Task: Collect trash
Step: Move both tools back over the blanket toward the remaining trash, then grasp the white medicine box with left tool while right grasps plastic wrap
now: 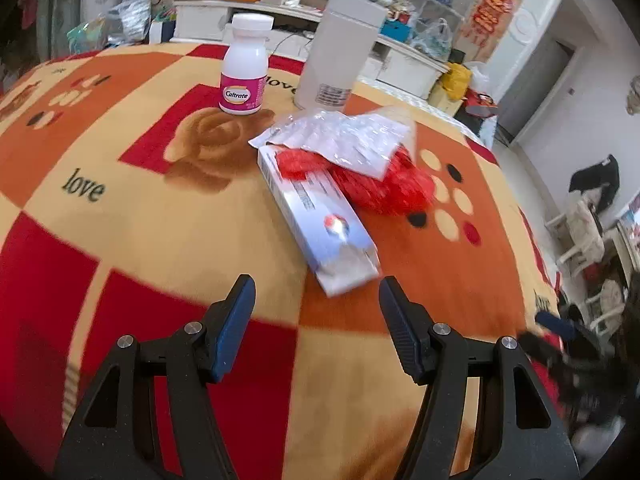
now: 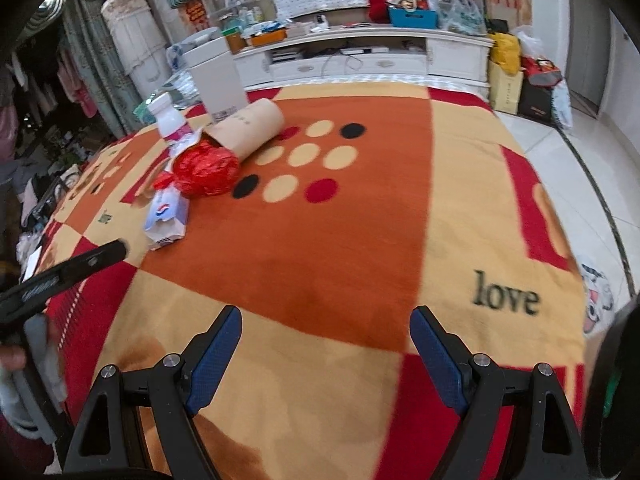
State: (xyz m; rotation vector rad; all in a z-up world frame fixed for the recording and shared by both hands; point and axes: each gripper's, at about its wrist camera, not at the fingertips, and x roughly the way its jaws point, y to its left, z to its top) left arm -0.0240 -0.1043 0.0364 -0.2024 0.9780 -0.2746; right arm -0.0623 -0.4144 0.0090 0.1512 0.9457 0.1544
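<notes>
Left wrist view, near edge: left gripper at 6 o'clock, jaws apart, blue pads facing each other, nothing between them, hanging over the blanket.
Blanket: red, orange and cream checks, printed with "love" and dots, spread under everything.
Toothpaste box: flat on the blanket just past the fingertips, near centre, long axis running from 5 o'clock up toward 11 o'clock, near end crumpled open.
Red wrapper: crumpled, lying against the box's right side and over its far end, at about 1 o'clock from centre.
Clear plastic bag: draped across the top of the red wrapper and the far end of the box.
Pill bottle: upright at 11 o'clock, white cap, pink label, apart from the pile.
White carton: upright at 12 o'clock, behind the pile.
Right wrist view, near edge: right gripper at 6 o'clock, jaws wide apart, empty, above bare blanket, well apart from the trash.
Left gripper seen from the right: black finger at 9 o'clock, tip near the box's open end, not touching.
Cardboard tube: on its side at 11 o'clock, touching the red wrapper.
Far background: white cabinet at 12 o'clock, cluttered.
</notes>
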